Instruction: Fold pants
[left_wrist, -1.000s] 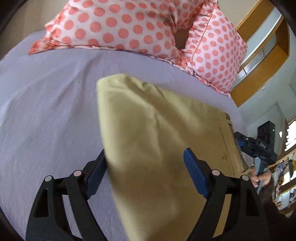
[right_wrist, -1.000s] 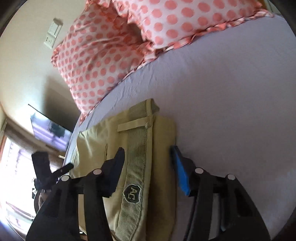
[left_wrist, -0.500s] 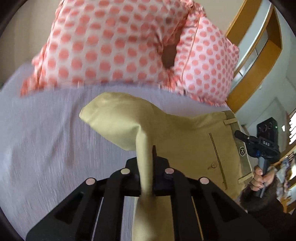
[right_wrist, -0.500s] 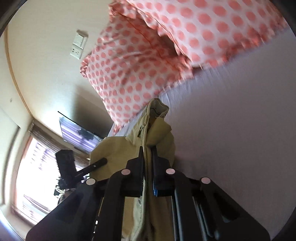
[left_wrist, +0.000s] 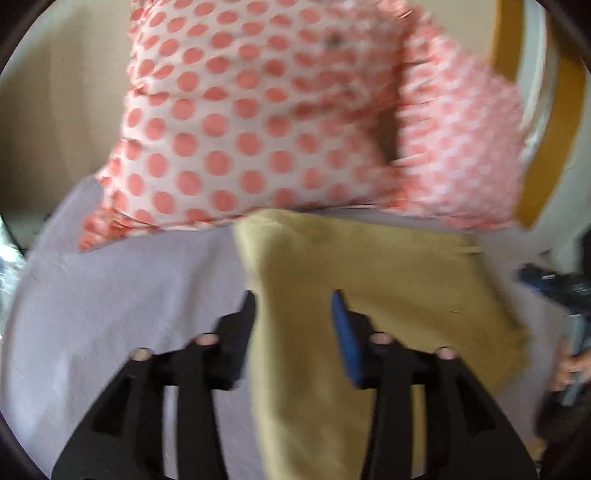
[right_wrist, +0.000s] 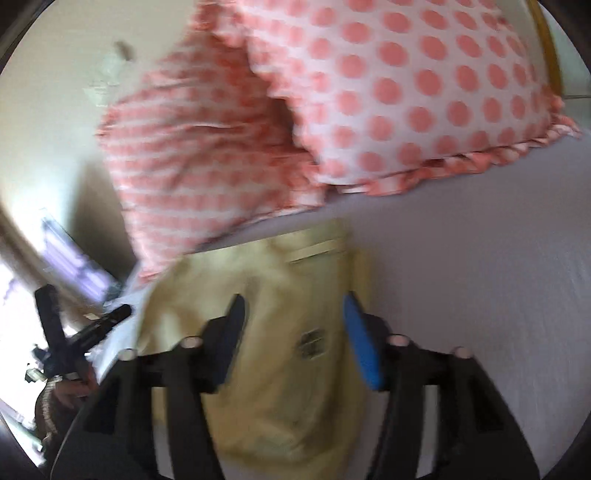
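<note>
While both frames are blurring from motion, the left gripper is showing its jaws spread apart with khaki cloth running between them, and whether the pads are touching that cloth cannot be told. The right gripper is likewise standing with jaws apart over the fabric, gripping nothing that can be seen.

The pants are lying on the bed sheet, bunched into a compact khaki block with the far edge just beside the pillows. Judging from how they are lying, at least one fold is looking done: layers are stacking in the right wrist view, with the waistband and a small dark logo patch facing up. The stack is looking loose and uneven near the right gripper, so squaring off or one more fold is probably remaining; that is a judgement, not something seen.

Materials: the pants are reading as a matte woven cotton-type cloth, soft and creasing easily, with a thicker banded strip at the waist. The sheet is looking like smooth, pale lavender, flat fabric with little texture. Gripper bodies are black rigid plastic; one pad on each is blue.

Farther back, two polka-dot pillows are propping against the wall, white with coral dots and a ruffled trim, puffy and deformable. A wooden-framed fixture is showing at far right.
</note>
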